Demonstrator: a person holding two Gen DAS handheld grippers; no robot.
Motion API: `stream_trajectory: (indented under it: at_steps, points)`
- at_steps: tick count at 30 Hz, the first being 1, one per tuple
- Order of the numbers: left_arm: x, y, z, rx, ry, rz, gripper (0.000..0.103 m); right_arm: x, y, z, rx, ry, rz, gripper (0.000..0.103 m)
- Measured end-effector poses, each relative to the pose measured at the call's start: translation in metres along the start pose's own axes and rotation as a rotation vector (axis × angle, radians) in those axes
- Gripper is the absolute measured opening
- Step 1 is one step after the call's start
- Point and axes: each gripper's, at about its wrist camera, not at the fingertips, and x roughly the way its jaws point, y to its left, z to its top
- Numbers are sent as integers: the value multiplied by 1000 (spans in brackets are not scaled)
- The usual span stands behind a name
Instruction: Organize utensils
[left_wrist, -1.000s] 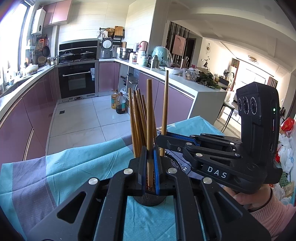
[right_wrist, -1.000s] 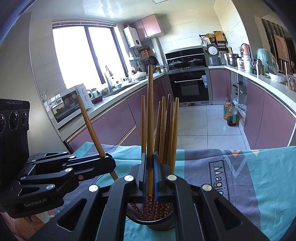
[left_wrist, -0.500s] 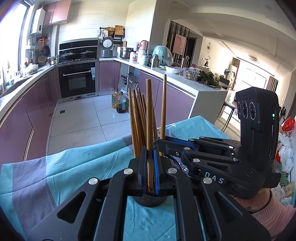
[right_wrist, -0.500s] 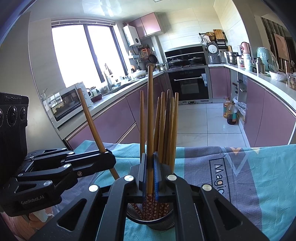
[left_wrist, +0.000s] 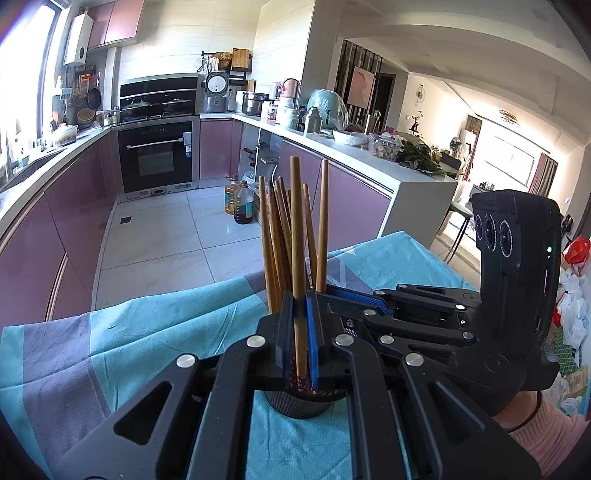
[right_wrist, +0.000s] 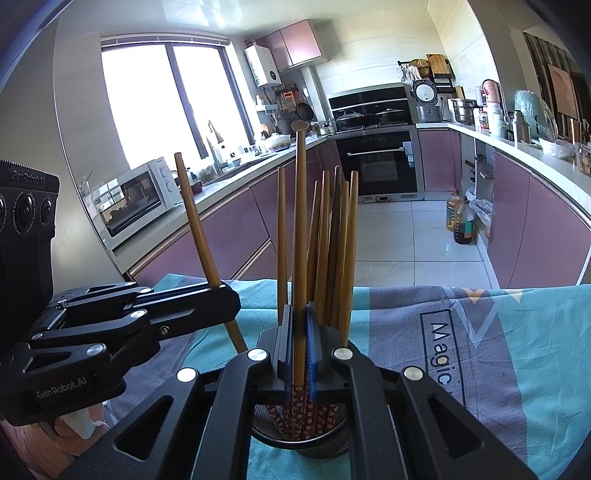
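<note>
Two black hand-held grippers meet over a round dark mesh holder (right_wrist: 300, 441) that stands on a table draped with a teal and grey-striped cloth (right_wrist: 480, 369); printed lettering shows on the cloth's grey band. The holder carries a fan of slender wooden chopsticks (right_wrist: 332, 240), smooth and tan above, with dark red flower-patterned lower ends showing inside the rim. The left gripper (left_wrist: 300, 332) has its blue-lined pads pinched on a single wooden chopstick (left_wrist: 297, 258), which stands nearly upright with its patterned end at the holder's mouth; in the right wrist view the same stick leans, just beside the holder's left side. The right gripper (right_wrist: 300, 343) is likewise clamped on one chopstick (right_wrist: 300, 221), upright, its patterned end down inside the holder among the others. Both tools are matte black plastic with silver rivets and angular linkage arms. A hand in a pink knit sleeve (left_wrist: 546, 435) holds the right tool. Glossy mauve cabinets (right_wrist: 535, 221), a black oven (right_wrist: 380, 166) and pale floor tiles lie beyond.
</note>
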Motion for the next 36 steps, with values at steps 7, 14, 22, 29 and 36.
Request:
stream_trajectory:
  at_steps: [7,14,22,29,36]
  points:
    - [1,2,0,-2,2,8,8,3,-1,1,6,4,-1,6]
    - [8,8,0,-5,13,19,8,7,-2,-1,10,9,-5,6]
    - [10,10,-2,-13,21,24,8,10,-4,0,19,13,-6,6]
    - [13,12,-4,-22,31,29,8,12,-4,-1,19,14,-7,6]
    - [16,15,-2,-24,34,29,8,14,-2,-1,13,16,-8,6]
